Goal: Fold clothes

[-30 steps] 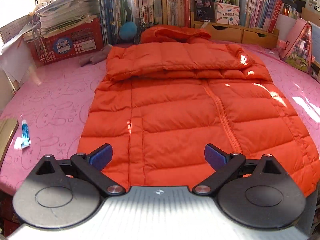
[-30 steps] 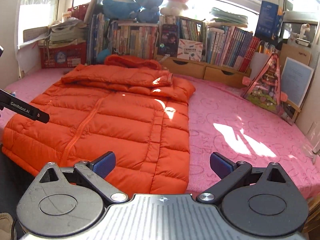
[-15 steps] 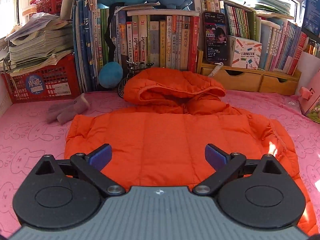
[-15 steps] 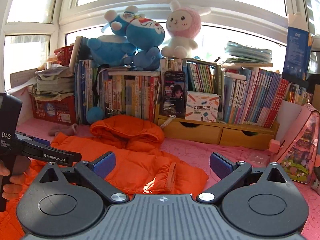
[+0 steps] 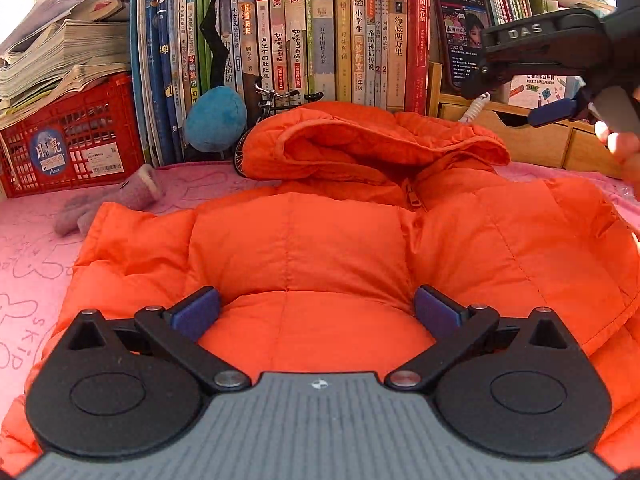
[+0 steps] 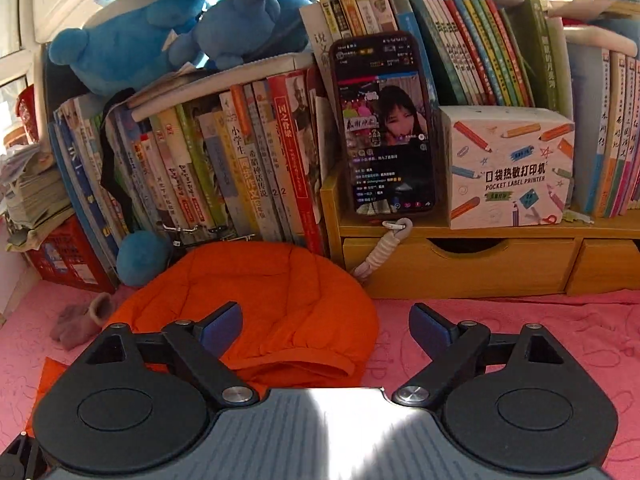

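Observation:
An orange puffer jacket [image 5: 328,248] lies flat on the pink bed cover [image 5: 36,248], sleeves folded across its chest and hood [image 5: 360,140] at the far end by the books. My left gripper [image 5: 316,308] hovers open just over the folded sleeve, below the collar, with padded fabric bulging between its pads. In the right wrist view the hood [image 6: 272,292] fills the lower middle. My right gripper [image 6: 326,328] is low over the hood's right edge, its jaws closing, with the left pad over fabric and the right pad over the pink cover. That right gripper [image 5: 560,112] also shows at the left wrist view's upper right, in a person's hand.
A row of books [image 5: 320,40], a propped phone [image 6: 384,124], a label printer box [image 6: 508,168] and wooden drawers [image 6: 460,268] line the far edge. A red crate [image 5: 68,140], a blue plush ball [image 5: 216,118] and a grey glove [image 5: 104,200] sit at the far left.
Both grippers have travelled from the jacket's hem end up to its collar end. The right one has come in low over the hood and its jaws have narrowed a little.

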A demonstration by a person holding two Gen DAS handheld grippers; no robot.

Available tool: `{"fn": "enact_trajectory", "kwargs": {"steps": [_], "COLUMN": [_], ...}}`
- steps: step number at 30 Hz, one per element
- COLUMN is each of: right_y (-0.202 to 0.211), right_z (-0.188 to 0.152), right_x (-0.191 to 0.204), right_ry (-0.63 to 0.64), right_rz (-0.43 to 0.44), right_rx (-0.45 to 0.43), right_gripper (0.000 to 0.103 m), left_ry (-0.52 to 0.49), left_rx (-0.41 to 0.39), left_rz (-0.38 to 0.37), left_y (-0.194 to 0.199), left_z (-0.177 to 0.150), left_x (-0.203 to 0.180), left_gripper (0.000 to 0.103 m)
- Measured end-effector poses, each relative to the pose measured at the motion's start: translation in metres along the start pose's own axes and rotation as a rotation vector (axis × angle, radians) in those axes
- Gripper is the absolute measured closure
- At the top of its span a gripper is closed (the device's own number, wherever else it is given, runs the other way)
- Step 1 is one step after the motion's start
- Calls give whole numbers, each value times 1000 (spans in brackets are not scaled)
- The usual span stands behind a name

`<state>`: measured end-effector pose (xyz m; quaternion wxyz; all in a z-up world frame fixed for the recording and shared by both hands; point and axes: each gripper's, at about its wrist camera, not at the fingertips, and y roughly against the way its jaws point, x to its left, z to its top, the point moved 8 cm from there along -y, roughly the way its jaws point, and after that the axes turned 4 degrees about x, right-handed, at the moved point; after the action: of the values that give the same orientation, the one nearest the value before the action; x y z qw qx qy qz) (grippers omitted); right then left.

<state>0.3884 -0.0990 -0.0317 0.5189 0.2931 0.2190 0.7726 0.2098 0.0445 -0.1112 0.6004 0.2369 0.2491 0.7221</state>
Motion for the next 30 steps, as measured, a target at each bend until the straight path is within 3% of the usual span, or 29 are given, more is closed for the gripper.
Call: {"fn": "enact_trajectory", "kwargs": {"steps": [7, 8, 11, 14, 17, 20, 24, 27, 30], "right_y": [-82, -91, -100, -86, -57, -14, 39, 70, 88], "right_z": [3, 0, -11, -17, -23, -33, -62, -85, -111], "right_x": [1, 4, 15, 32, 55, 84, 116, 125, 129], "right_ry": [-74, -70, 11, 102, 246, 508, 814, 962, 1078], "right_rz": [60, 68, 20, -9, -83, -246, -392, -441, -462], "right_rx": [153, 176, 180, 125, 3, -219, -485, -608, -663], "right_gripper": [13, 17, 58, 80, 86, 87, 88, 88, 88], "left_ry": [0, 0, 0, 2, 19, 128, 365, 497, 626], "left_rx": [5, 5, 5, 8, 7, -37, -217, -271, -210], "left_rz": [-8, -8, -12, -21, -43, -66, -165, -348, -602], "left_y": [-1, -1, -1, 0, 3, 15, 49, 64, 65], "left_z": [3, 3, 4, 5, 7, 16, 41, 54, 64], "left_x": [1, 1, 2, 3, 8, 28, 78, 106, 117], "left_gripper": [0, 0, 0, 0, 0, 1, 1, 0, 0]}}
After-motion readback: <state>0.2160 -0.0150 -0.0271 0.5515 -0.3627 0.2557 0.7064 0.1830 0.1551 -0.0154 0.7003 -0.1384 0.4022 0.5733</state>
